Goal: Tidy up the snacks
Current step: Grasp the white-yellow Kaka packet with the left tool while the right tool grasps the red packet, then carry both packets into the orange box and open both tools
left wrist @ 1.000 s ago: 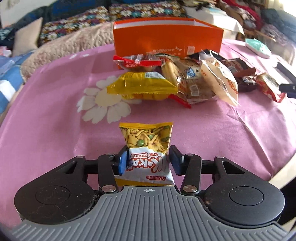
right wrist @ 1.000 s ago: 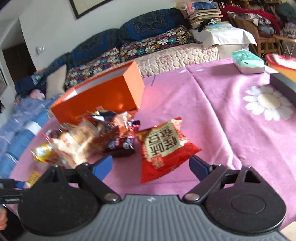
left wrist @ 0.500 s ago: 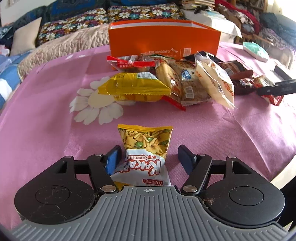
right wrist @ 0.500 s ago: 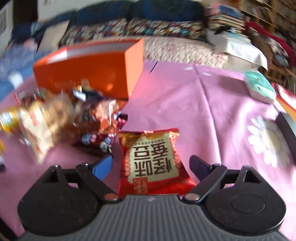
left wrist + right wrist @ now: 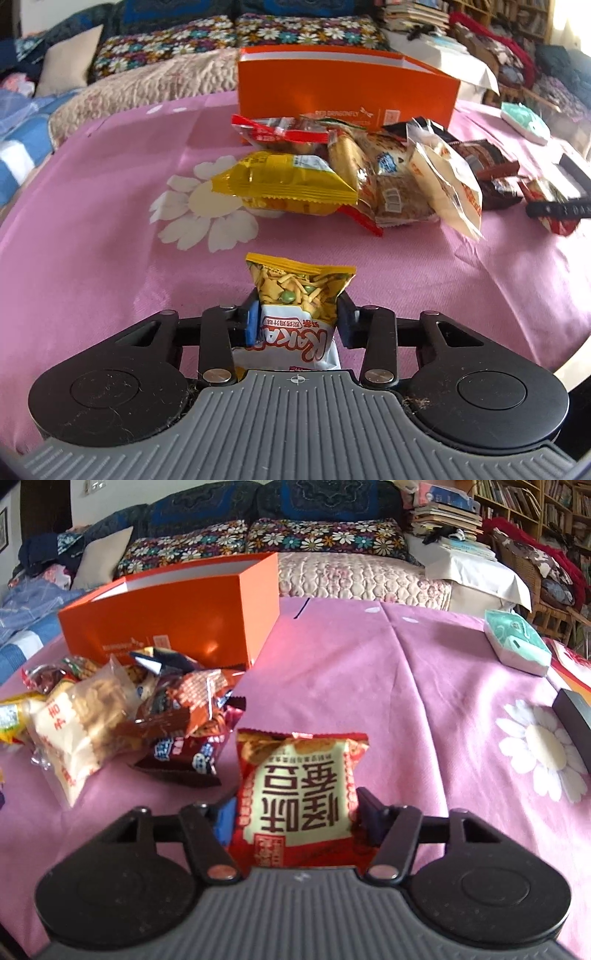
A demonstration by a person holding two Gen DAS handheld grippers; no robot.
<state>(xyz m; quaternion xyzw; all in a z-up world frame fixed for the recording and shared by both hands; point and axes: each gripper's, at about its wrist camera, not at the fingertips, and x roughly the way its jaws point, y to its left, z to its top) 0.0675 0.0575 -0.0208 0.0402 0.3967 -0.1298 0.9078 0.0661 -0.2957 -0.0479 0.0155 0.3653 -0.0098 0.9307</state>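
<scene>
pink cloth covered the desk [image 5: 92, 266]. the left gripper [image 5: 295, 319] had just closed its fingers [image 5: 252, 320] and pinched the yellow-and-white snack packet [image 5: 297, 306] between them. the right gripper [image 5: 293, 814] had likewise just closed, its fingers [image 5: 369, 818] pressing both sides of the red snack packet [image 5: 299, 797]. beyond the left fingers lay a pile of snacks [image 5: 351, 173], and behind it stood the open orange box [image 5: 343, 88]. a mint tissue pack [image 5: 517, 642] lay far right of the right fingers.

Black linkage arms, blue-padded jaws, silver pivot screws, ribbed grey housing
</scene>
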